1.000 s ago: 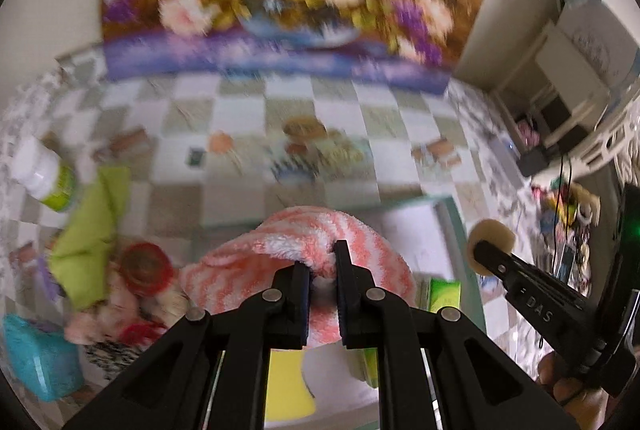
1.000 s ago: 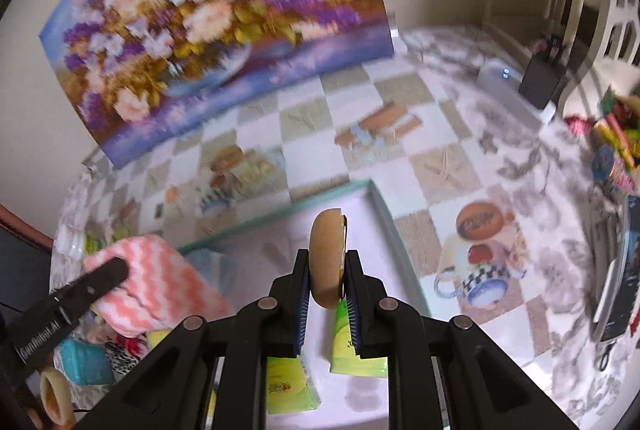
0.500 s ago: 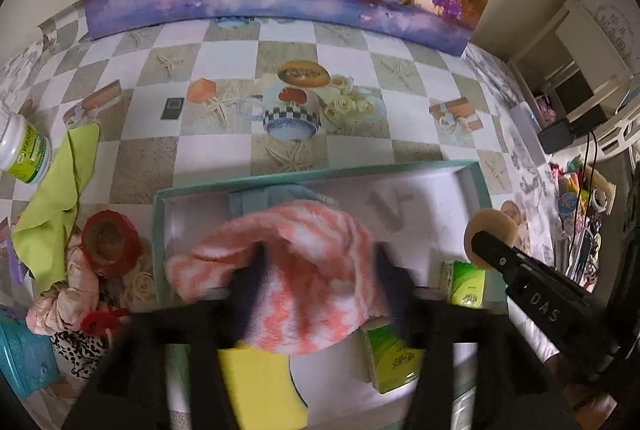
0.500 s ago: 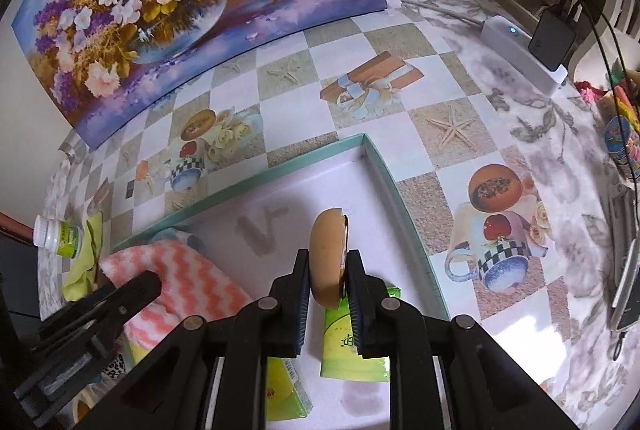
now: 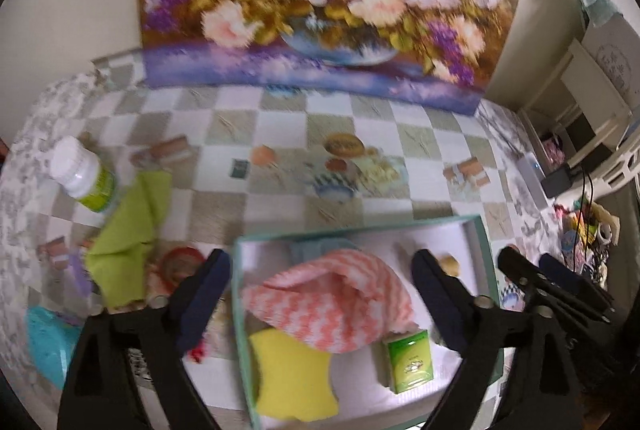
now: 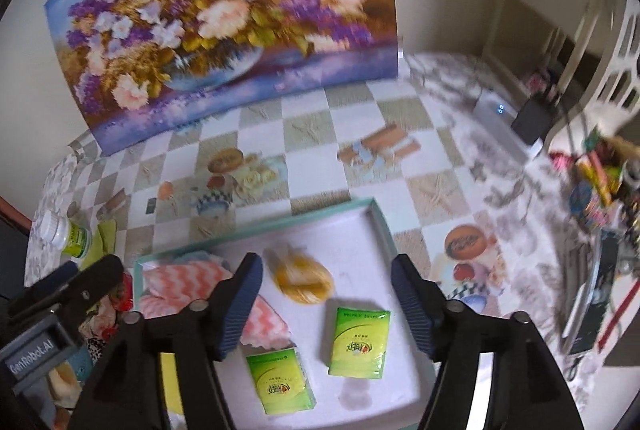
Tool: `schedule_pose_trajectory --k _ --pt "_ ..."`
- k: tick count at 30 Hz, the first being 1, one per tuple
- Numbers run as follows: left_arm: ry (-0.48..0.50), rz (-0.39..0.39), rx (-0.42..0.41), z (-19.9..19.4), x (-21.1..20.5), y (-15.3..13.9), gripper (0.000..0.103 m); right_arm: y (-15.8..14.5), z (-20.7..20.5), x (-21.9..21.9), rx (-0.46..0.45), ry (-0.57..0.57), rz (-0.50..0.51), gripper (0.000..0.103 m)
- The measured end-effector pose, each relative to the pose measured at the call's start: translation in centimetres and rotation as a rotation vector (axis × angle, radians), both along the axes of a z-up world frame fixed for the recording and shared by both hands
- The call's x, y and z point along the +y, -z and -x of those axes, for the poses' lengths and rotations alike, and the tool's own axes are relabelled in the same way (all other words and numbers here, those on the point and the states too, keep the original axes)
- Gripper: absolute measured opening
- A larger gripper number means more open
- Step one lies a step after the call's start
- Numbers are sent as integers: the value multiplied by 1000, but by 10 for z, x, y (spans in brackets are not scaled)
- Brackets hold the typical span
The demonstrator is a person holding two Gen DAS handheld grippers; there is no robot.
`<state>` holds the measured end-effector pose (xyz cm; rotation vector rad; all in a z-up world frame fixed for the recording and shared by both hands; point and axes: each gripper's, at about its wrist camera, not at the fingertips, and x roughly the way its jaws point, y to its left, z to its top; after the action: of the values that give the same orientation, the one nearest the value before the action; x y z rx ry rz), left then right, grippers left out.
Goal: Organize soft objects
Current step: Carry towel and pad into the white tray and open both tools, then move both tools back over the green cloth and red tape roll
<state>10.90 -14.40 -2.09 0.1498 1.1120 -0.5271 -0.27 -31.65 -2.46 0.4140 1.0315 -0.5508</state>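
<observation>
A white tray with a teal rim (image 5: 360, 226) (image 6: 383, 230) holds the soft things. The pink-and-white chevron towel (image 5: 332, 306) (image 6: 180, 280) lies heaped in it, under my left gripper (image 5: 320, 282). That gripper's jaws are opening wide and do not touch the towel. A round tan puff (image 6: 304, 278) (image 5: 449, 264) lies loose on the tray floor below my right gripper (image 6: 326, 290), whose jaws are also opening, with nothing pressed between them. A yellow sponge (image 5: 292, 378) and two green tissue packs (image 6: 358, 342) (image 6: 280, 386) lie at the tray's near side.
Left of the tray lie a white bottle with a green label (image 5: 84, 173), a lime cloth (image 5: 128, 222), a red round thing (image 5: 180, 262) and a teal item (image 5: 48, 342). A flower painting (image 5: 320, 1) leans at the back. A power strip (image 6: 500, 109) and clutter are at the right.
Both grippers went from shut to wide open and rose. The towel dropped out of the left one and the puff out of the right one, both into the tray.
</observation>
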Motion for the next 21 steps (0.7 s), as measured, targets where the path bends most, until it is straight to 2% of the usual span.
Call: schedule_pose_trajectory --k 2,4,7,10,15,21 --pt "-18 1 -29 -2 8 -9 94 -10 0 3 -5 2 32 87" --pt "-34 2 -58 -4 17 -18 95 -19 1 6 -13 0 56 90" --pt "-48 -12 -95 -8 31 -26 95 -26 1 10 -11 -3 80 103" --pt "-72 -46 -122 -13 43 -28 99 -30 1 14 -4 -12 96 103" --pt "-134 -108 -151 -26 70 -27 99 -35 -1 23 -12 -26 104 103" --pt "-213 -154 -160 -43 109 -28 99 -28 -13 36 10 -57 92 103"
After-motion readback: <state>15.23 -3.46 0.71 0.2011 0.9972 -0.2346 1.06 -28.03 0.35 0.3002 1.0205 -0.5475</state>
